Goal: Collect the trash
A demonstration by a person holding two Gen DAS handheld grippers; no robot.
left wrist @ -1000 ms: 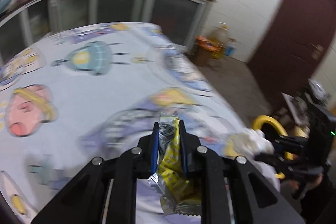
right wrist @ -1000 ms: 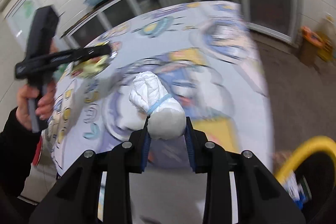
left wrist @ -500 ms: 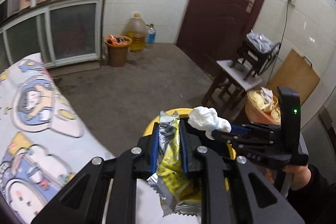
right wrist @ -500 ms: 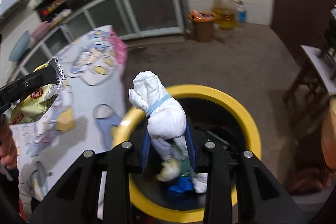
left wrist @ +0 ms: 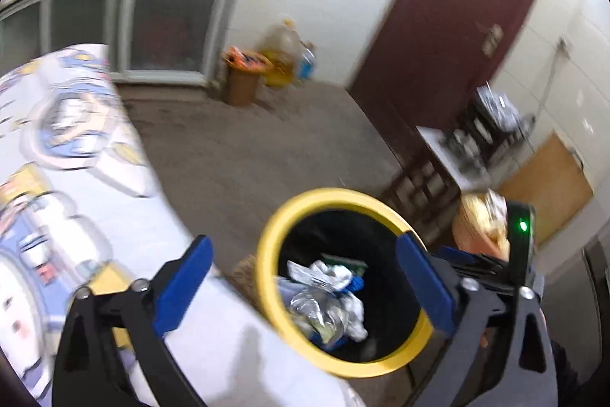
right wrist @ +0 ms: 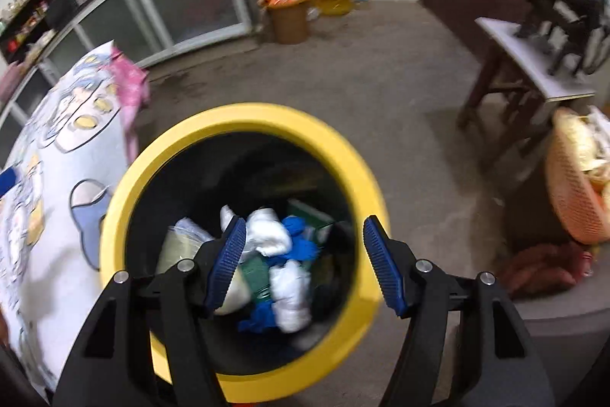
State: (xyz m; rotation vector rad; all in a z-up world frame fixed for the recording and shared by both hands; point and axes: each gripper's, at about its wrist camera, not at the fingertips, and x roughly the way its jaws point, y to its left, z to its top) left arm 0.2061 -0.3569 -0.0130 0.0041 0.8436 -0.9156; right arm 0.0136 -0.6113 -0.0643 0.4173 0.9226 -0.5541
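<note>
Trash goes in the bin

We have just opened both hand-held grippers, left and right; they hang apart and empty over the yellow bin, wrapper and tissue dropped.

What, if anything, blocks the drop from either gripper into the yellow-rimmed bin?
Nothing visible. The left gripper and right gripper, jaws just opened and empty, hang over the bin; its mouth is uncovered, with trash lying inside.

Motion-blurred printed tablecloth, frame-cropped orange basket, half-buried trash deep inside yellow-rimmed bin
</note>
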